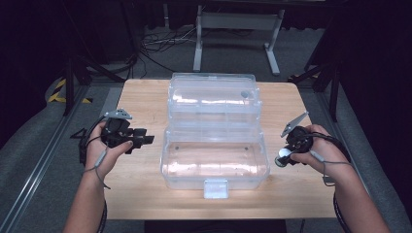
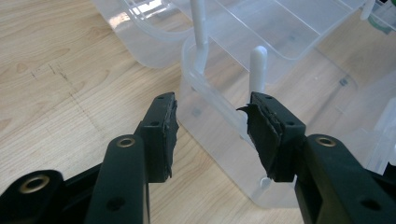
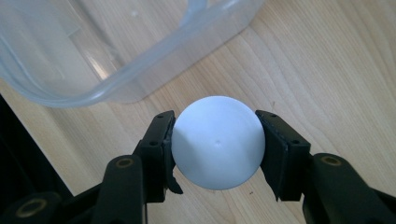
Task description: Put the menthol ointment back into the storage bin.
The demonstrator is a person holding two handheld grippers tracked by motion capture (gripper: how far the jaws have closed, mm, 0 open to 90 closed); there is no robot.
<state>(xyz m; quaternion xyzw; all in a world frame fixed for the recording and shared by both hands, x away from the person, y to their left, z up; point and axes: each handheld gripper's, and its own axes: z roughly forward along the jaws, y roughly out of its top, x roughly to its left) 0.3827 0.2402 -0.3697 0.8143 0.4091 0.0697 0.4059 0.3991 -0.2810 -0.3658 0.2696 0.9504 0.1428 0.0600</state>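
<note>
A clear plastic box [image 1: 215, 165] stands open in the middle of the wooden table, its lid [image 1: 213, 99] folded back behind it. My right gripper [image 1: 284, 158] hovers to the right of the box, shut on a white ball [image 3: 217, 142] held between its two pads. The box's near corner [image 3: 116, 60] shows beyond the ball. My left gripper [image 1: 145, 139] is held left of the box, jaws open with nothing between them, pointing at the box's left wall [image 2: 210, 107] and its white hinge arms [image 2: 258, 65].
The table [image 1: 141, 97] has bare wood on both sides of the box. A latch tab [image 1: 215, 188] sticks out at the box's front. Beyond the table lie cables [image 1: 160, 41] and a white stand's legs [image 1: 199, 43] on the grey floor.
</note>
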